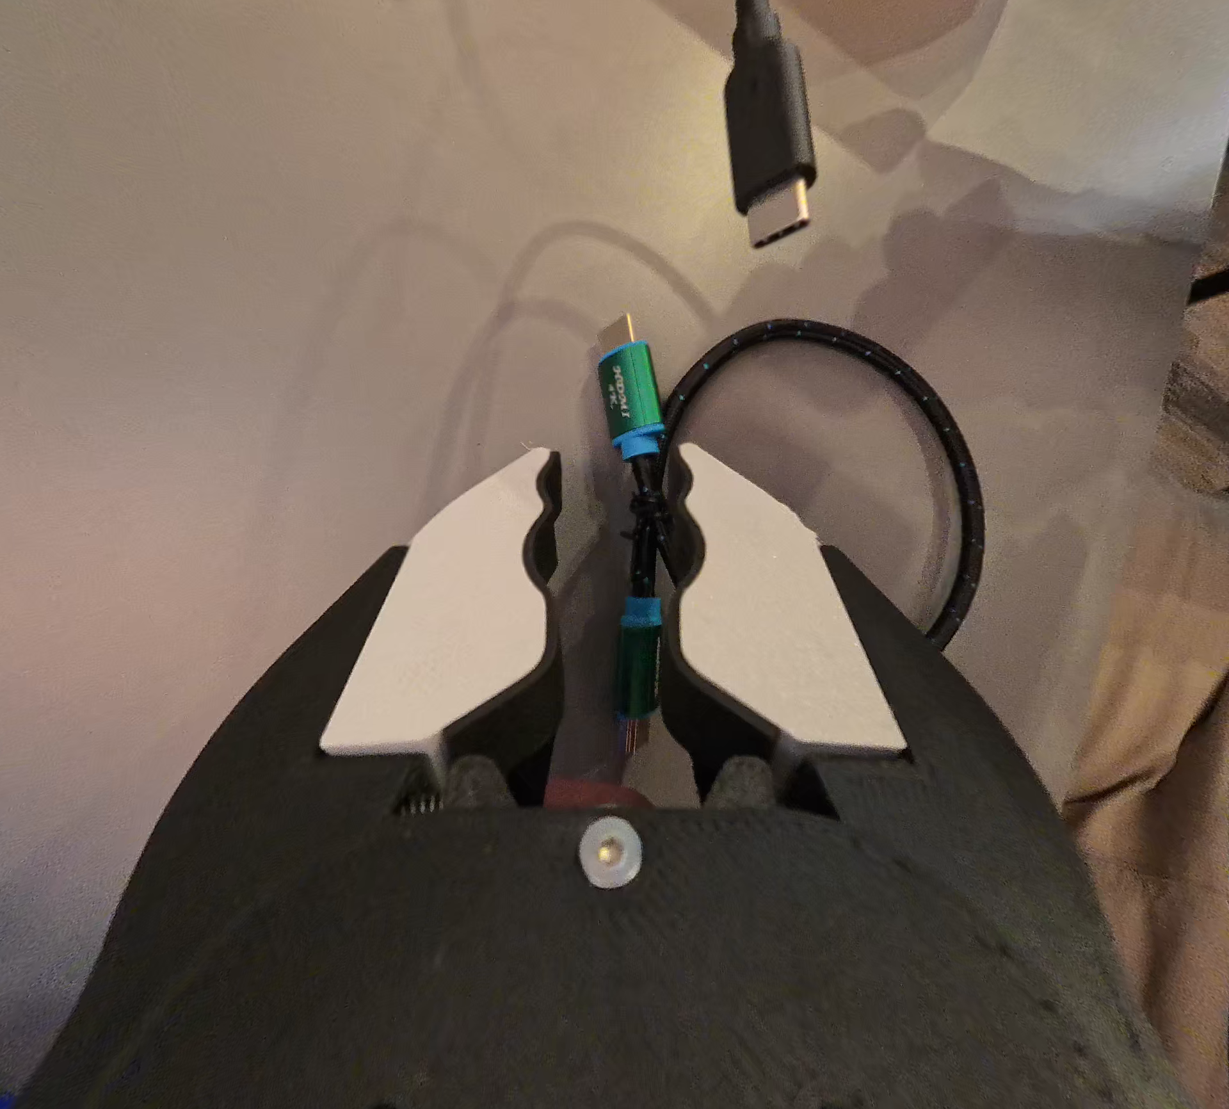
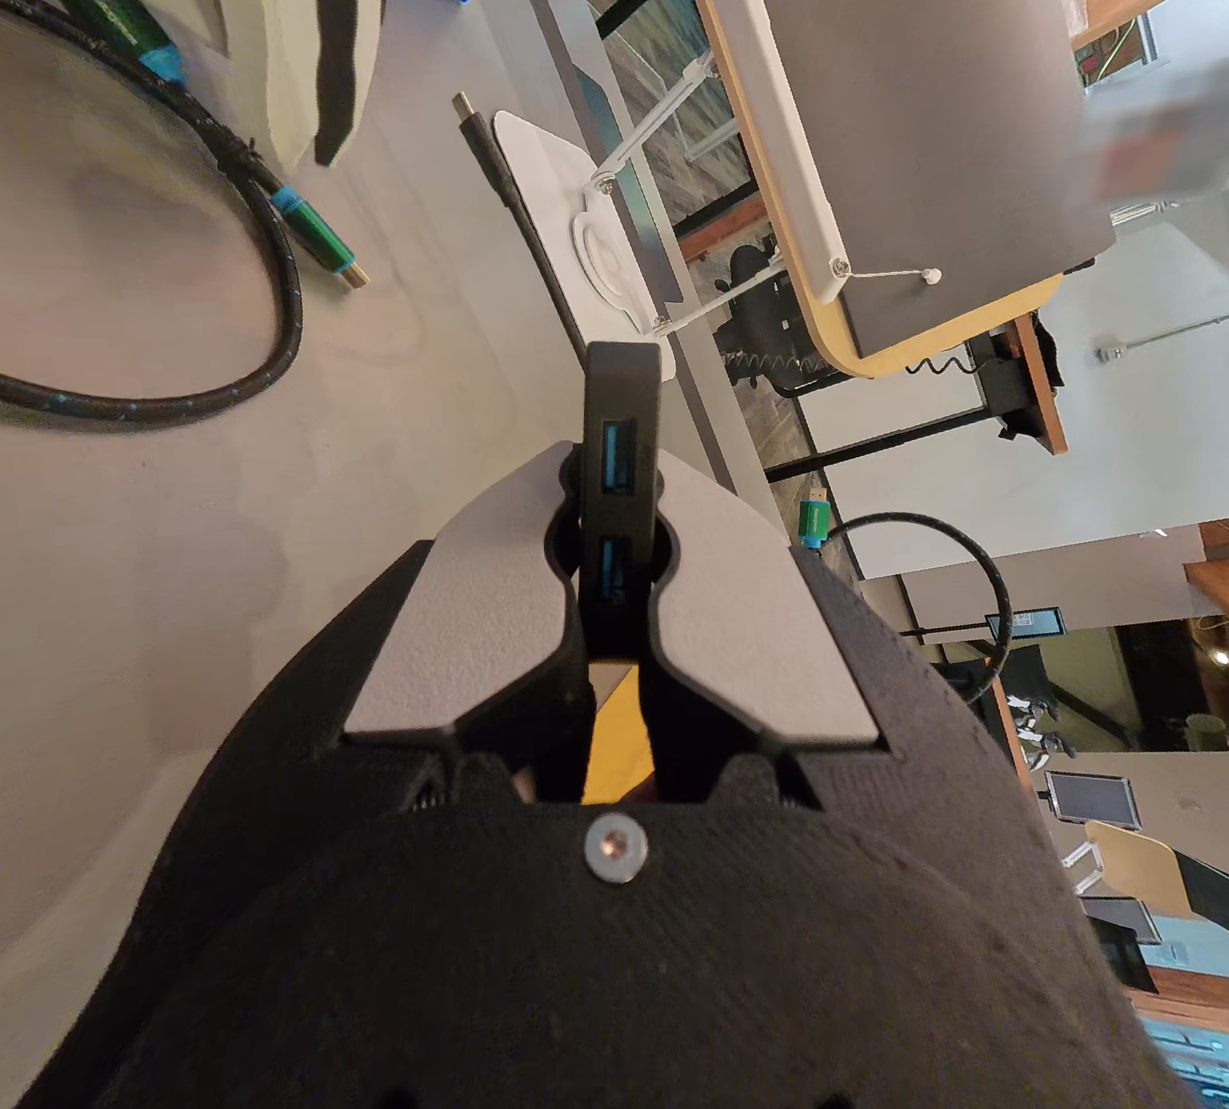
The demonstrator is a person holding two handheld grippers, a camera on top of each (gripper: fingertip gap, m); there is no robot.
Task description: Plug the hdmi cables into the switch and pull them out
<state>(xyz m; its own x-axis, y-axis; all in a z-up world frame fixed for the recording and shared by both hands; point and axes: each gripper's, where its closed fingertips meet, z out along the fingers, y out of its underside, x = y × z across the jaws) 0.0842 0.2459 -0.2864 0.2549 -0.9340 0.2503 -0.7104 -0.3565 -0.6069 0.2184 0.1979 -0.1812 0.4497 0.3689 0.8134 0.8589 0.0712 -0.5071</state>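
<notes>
The grey tabletop (image 1: 233, 279) carries a looped braided HDMI cable (image 1: 957, 458), well in from its edges; the right gripper (image 2: 615, 472) has its jaws clamped on the black switch (image 2: 622, 405), held above the tabletop with its blue ports facing the camera; the left gripper (image 1: 615, 465) hovers with jaws apart, straddling the cable's tied section without touching it; one green connector (image 1: 630, 392) lies just beyond its fingertips, another green plug (image 1: 638, 671) between the fingers.
</notes>
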